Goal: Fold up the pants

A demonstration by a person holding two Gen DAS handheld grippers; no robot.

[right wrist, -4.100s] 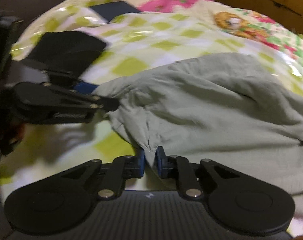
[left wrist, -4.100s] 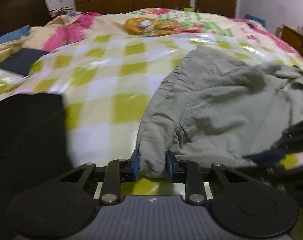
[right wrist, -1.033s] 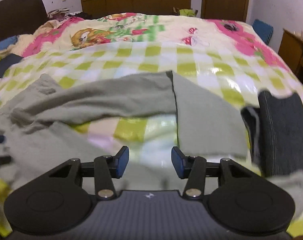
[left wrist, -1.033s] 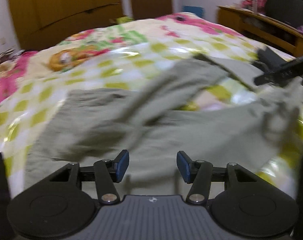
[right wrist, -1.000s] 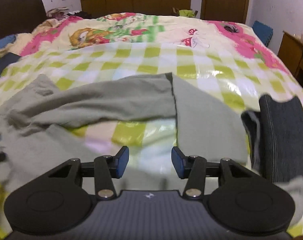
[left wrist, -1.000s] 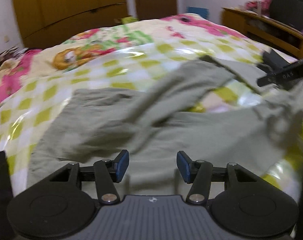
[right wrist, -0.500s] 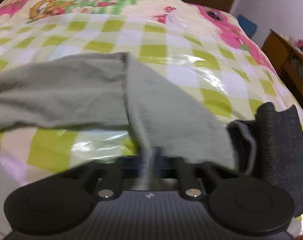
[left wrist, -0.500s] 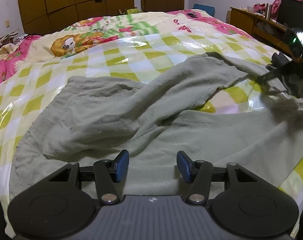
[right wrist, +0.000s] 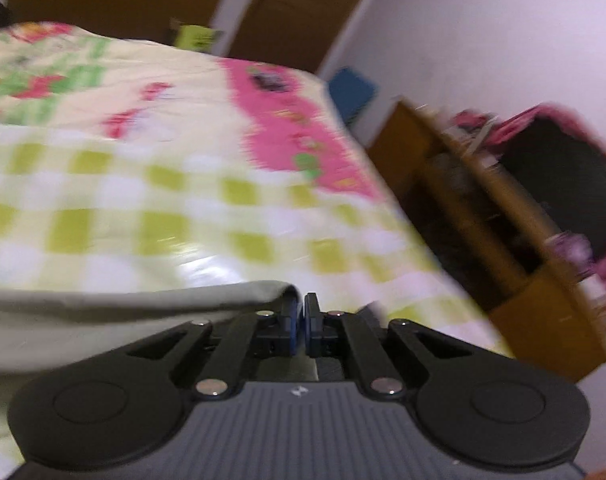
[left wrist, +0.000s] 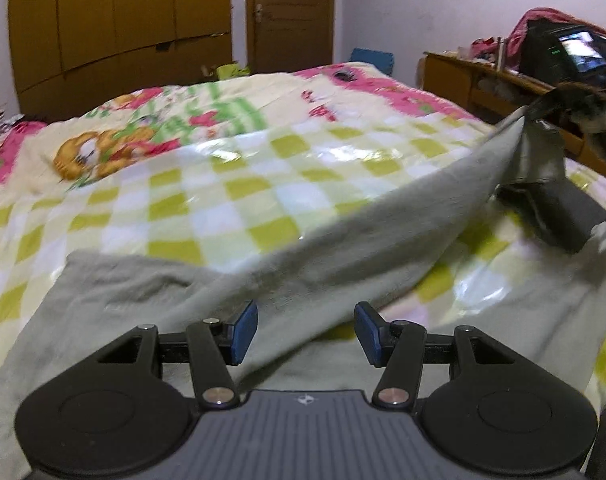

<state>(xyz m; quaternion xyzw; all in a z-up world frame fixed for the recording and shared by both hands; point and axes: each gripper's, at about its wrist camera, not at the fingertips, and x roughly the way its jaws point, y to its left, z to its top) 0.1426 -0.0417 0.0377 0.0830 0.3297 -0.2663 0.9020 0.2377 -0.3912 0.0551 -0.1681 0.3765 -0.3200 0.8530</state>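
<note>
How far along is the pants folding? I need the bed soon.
Early stage. Done: the grey pants lie spread on the checked bedspread. In hand: the right claw is shut on the end of one pant leg, lifted off the bed and stretched taut. The left claw hangs open above the waist end, holding nothing. Left: laying that leg over the other, then folding lengthwise; no finished fold shows yet.

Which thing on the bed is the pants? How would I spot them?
Find the big bed with its yellow-checked cover. The pants are the plain grey-green cloth spread across its near side, one leg lifted up to the right. Nothing else there is plain and pale; the bundle beside them is dark.
</note>
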